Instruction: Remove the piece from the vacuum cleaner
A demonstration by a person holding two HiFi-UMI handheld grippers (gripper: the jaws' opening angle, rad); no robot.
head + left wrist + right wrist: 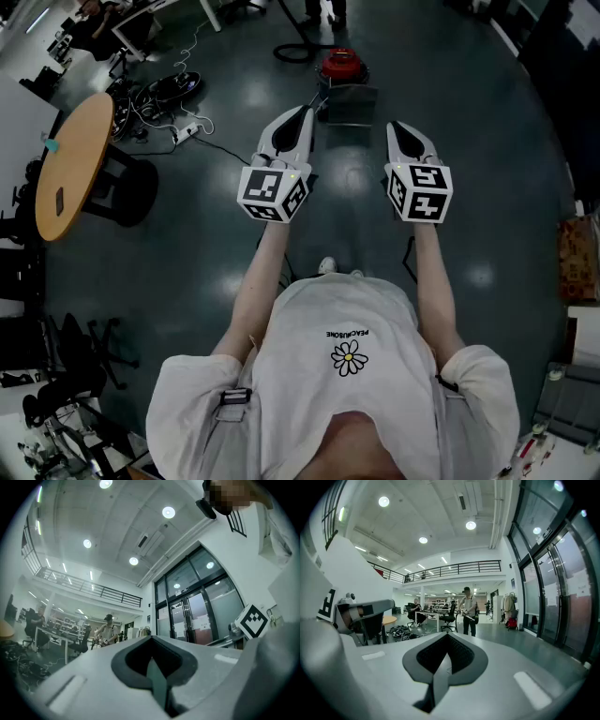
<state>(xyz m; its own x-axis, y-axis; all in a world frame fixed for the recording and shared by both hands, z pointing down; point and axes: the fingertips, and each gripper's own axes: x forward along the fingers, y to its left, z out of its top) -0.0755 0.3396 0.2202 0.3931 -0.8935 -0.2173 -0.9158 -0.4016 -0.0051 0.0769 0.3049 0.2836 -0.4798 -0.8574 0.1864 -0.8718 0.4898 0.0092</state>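
Observation:
A red vacuum cleaner (339, 64) stands on the dark floor ahead of me, with a black hose (295, 49) curling off to its left. A grey boxy piece (350, 103) sits just in front of it. My left gripper (302, 114) is held out at waist height, short of that piece and slightly left of it. The right gripper (397, 128) hangs level with it, to the right of the piece. Both are shut with nothing held, and the left gripper (151, 660) and right gripper (446, 660) point out across the room, not at the vacuum.
A round wooden table (70, 164) stands at the left with tangled cables (164, 94) beyond it. Office chairs (84, 356) are at the lower left. A person (468, 609) stands far off in the hall. Glass doors (197, 616) line one wall.

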